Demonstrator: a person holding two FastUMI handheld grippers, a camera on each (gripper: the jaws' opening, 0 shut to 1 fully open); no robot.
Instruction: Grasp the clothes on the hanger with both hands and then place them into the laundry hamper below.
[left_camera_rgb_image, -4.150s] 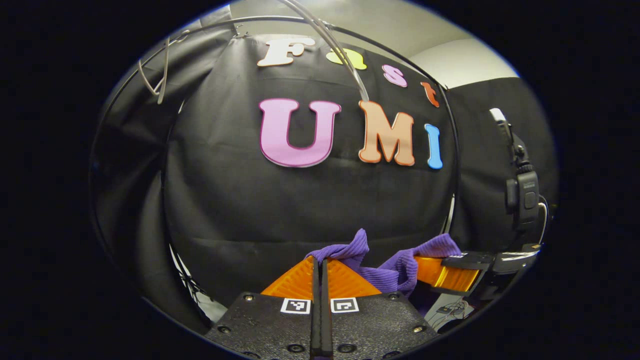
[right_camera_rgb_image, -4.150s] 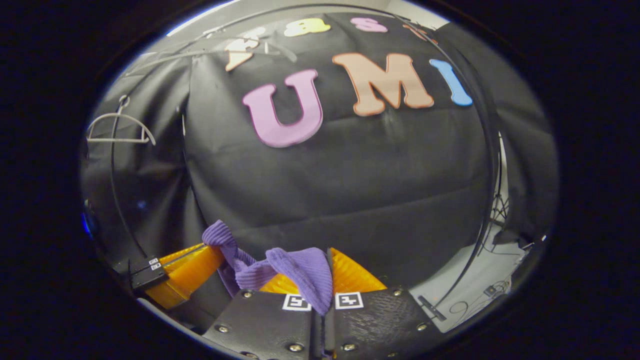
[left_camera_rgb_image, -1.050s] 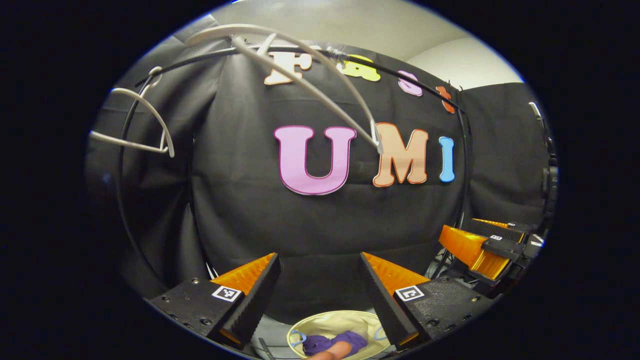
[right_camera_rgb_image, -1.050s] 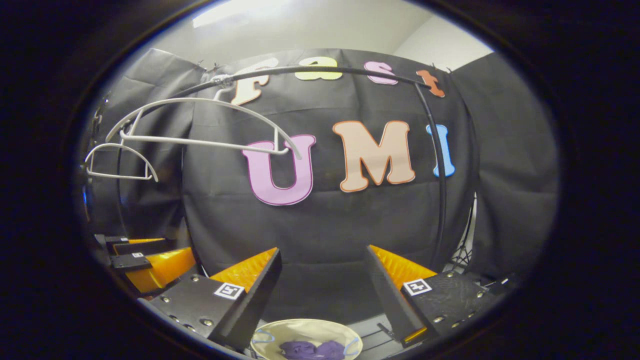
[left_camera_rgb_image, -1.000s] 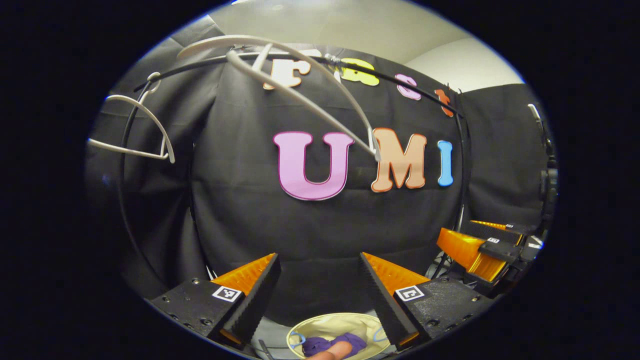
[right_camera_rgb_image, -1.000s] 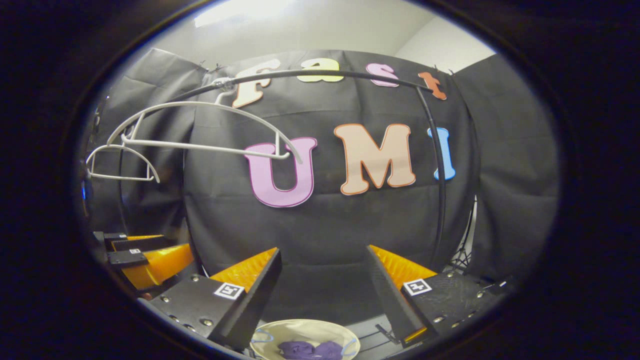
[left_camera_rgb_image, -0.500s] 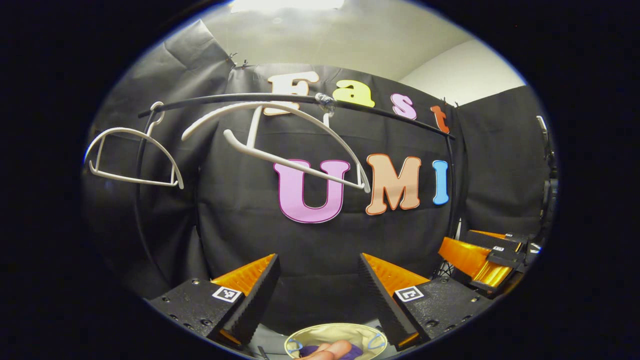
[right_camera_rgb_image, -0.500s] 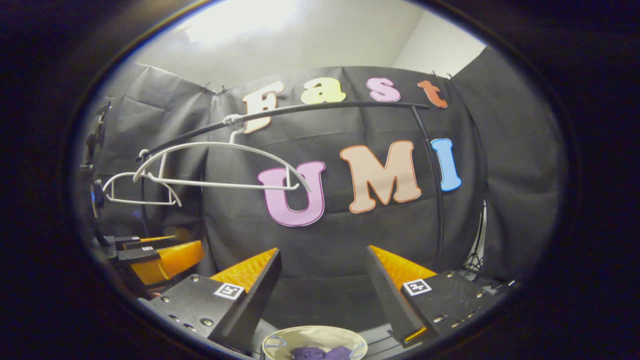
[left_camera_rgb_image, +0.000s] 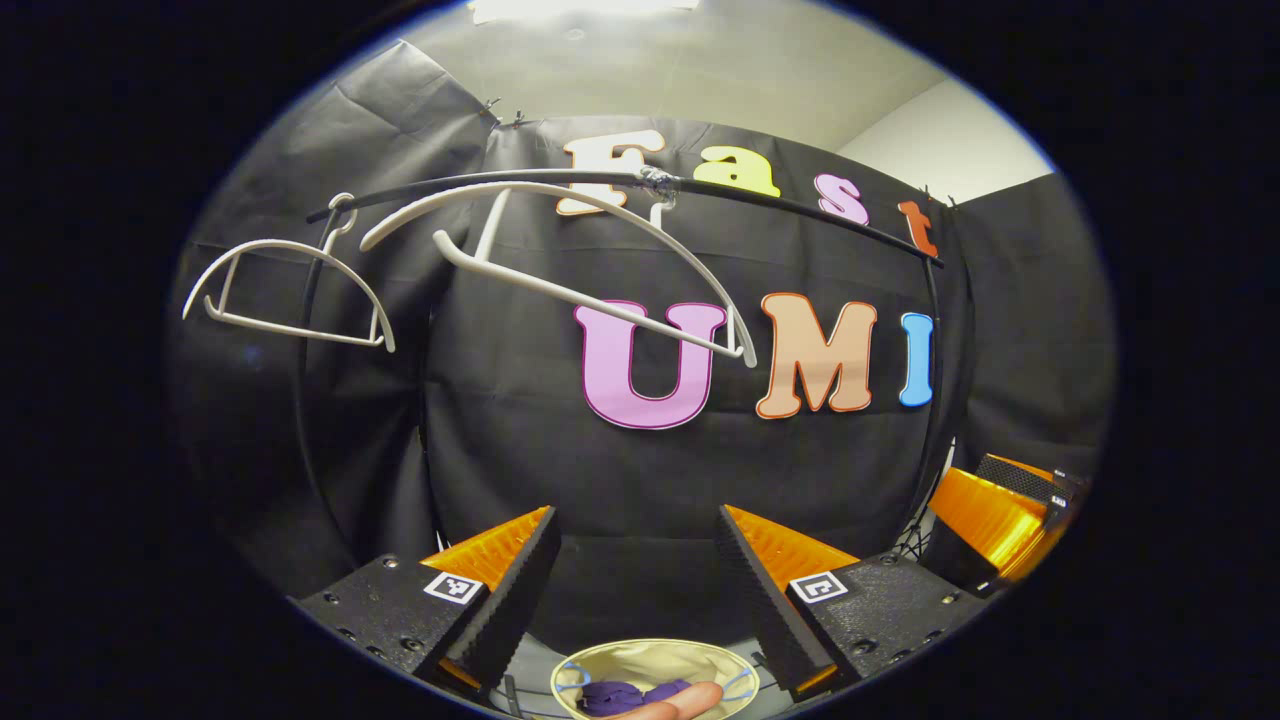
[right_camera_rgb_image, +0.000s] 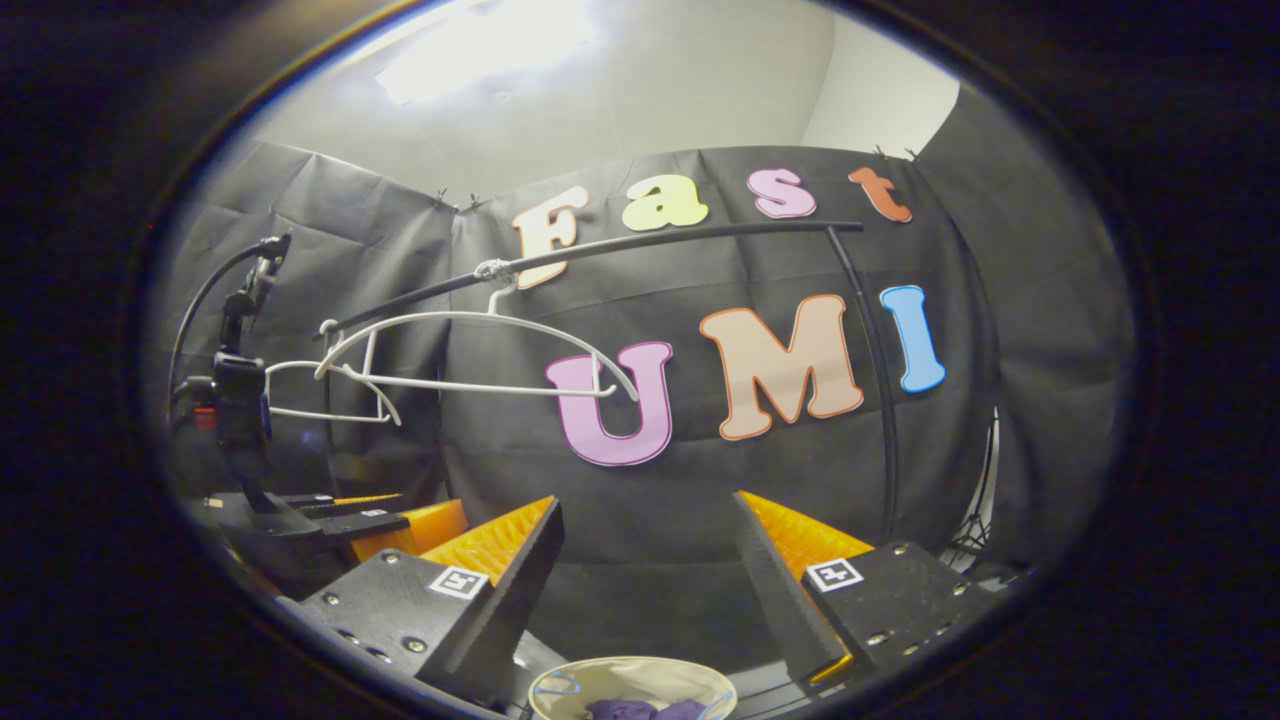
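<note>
- Left gripper: fingers spread wide apart, nothing between them.
- Right gripper: fingers likewise parted and empty.
- Below and just ahead of both pairs of fingers: cream laundry hamper, purple clothes bunched inside; same hamper and clothes seen under the right fingers.
- Fingertip at the hamper's near edge.
- Farther up, above the fingers: two bare white hangers on a black rail.

Left gripper: fingers spread wide, holding nothing. Right gripper: fingers likewise apart, empty. A fingertip shows below the left gripper.
</note>
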